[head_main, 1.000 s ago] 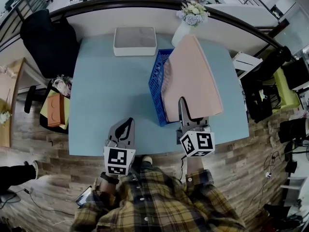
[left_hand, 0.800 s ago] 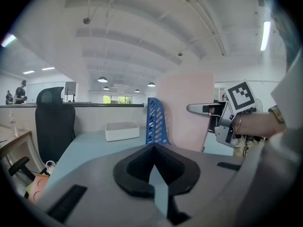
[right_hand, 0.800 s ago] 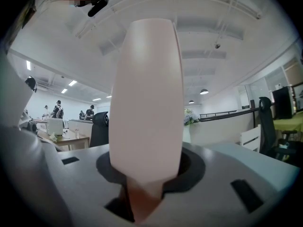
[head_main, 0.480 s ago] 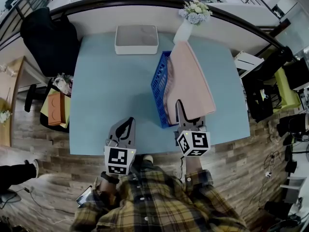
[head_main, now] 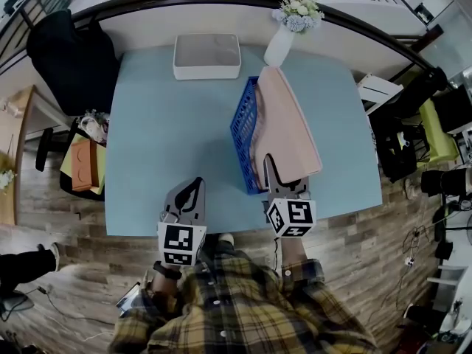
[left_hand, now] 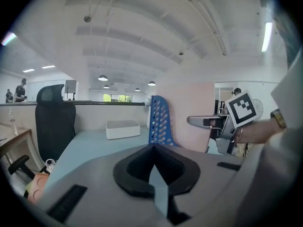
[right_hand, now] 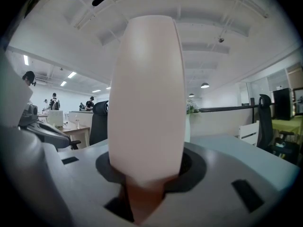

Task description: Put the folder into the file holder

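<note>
A: Where is the folder, and what has hold of it?

B: The pink folder (head_main: 286,127) stands on edge right of centre in the head view. It sits over the blue file holder (head_main: 242,135) and leans toward the frame's right. The right gripper (head_main: 270,167) pinches its near lower corner. Those jaws have just been easing apart a little, with the folder between them and the pads on it, as far as I can tell. The left gripper (head_main: 192,189) sits at lower left, jaws pressed together on nothing.

A: How should this step be finished?

B: I'd tip the folder upright so its bottom edge, hidden here, seats inside the holder before letting go fully. If it's released while leaning, it may flop rightward.

A: Is there room to move?

B: There is bare blue table (head_main: 166,139) left of the holder. The white tray (head_main: 206,56) and flower vase (head_main: 282,44) sit near the top. The table's near edge runs just under both grippers.
</note>
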The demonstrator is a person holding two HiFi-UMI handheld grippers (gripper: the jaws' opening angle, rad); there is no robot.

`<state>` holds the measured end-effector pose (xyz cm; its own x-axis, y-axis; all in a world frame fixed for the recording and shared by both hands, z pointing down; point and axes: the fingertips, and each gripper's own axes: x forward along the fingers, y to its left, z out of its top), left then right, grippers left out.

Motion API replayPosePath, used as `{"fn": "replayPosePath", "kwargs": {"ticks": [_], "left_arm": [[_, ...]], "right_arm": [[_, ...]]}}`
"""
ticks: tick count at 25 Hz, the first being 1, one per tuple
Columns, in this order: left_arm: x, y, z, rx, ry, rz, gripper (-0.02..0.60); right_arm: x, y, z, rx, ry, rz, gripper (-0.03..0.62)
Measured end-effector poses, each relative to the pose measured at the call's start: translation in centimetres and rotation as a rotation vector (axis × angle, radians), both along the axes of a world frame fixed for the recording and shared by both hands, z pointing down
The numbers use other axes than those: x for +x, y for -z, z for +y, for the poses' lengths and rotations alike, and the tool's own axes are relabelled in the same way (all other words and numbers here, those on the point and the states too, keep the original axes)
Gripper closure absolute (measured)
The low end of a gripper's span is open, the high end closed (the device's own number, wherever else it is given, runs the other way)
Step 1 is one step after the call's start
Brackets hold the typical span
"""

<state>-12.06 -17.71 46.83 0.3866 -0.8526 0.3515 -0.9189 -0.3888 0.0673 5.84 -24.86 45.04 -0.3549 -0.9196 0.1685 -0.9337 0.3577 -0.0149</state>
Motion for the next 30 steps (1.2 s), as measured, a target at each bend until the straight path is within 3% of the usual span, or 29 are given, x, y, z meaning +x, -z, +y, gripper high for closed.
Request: {"fn": "replayPosePath", "kwargs": {"ticks": [12,30], "left_arm": [[-0.3,-0.1,-0.1,-0.008,-0.01,0.002,0.589],[-0.5,0.3,0.0,0.003,-0.012,0.007,0.591]], "right_arm": [[-0.7,-2.5,0.3,-0.063,0.01,0.047,0.424],[-0.7,-2.7,0.7,-0.064,0.014,0.042,0.381]]}}
